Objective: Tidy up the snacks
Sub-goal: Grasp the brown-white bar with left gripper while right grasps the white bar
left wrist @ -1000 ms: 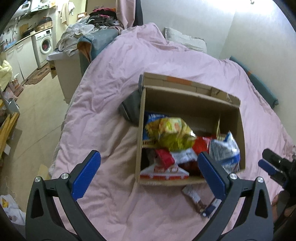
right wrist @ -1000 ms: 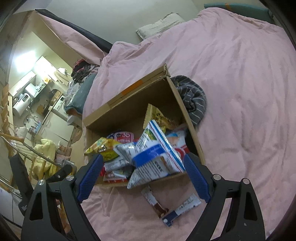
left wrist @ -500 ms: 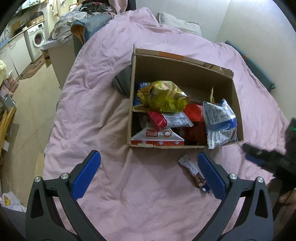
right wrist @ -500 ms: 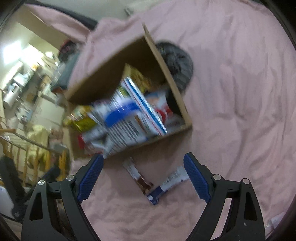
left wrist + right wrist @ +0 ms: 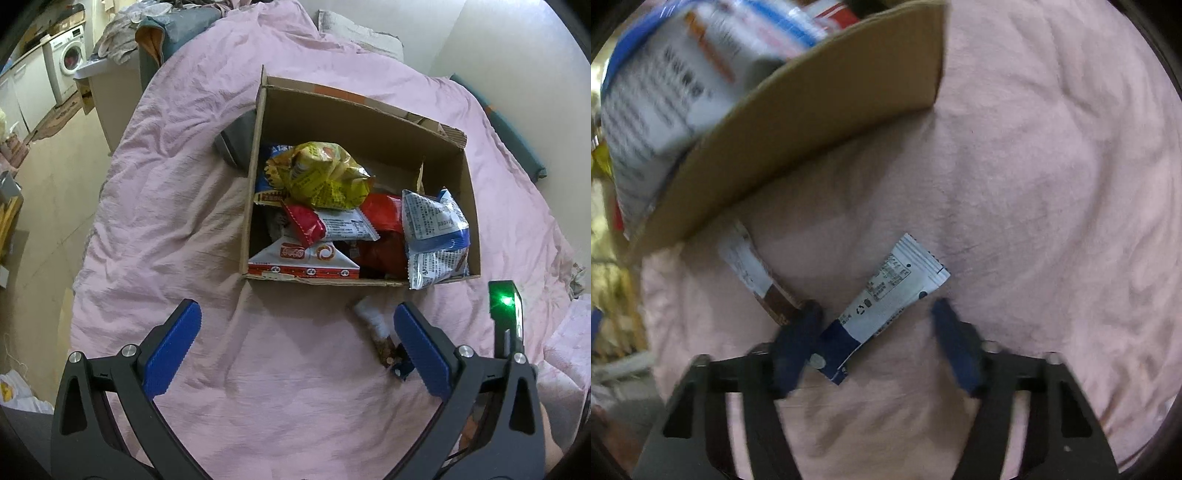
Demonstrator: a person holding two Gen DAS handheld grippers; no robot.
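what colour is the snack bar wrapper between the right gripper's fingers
The snack bar wrapper is white with a dark blue end; the right wrist view shows it best.

Snacks in box — bars before it

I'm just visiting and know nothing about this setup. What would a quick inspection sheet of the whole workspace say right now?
Surface: pink bedspread, wrinkled.
Job's things: cardboard box full of snack bags; two snack bars lie outside it, a white and blue bar and a brown bar.
Clutter: grey cloth beside the box.
Grippers: left gripper open, holding nothing; right gripper open, fingers either side of the white and blue bar.
Cables: nothing seen.
Surroundings: washing machine, pile of clothes, pillow.
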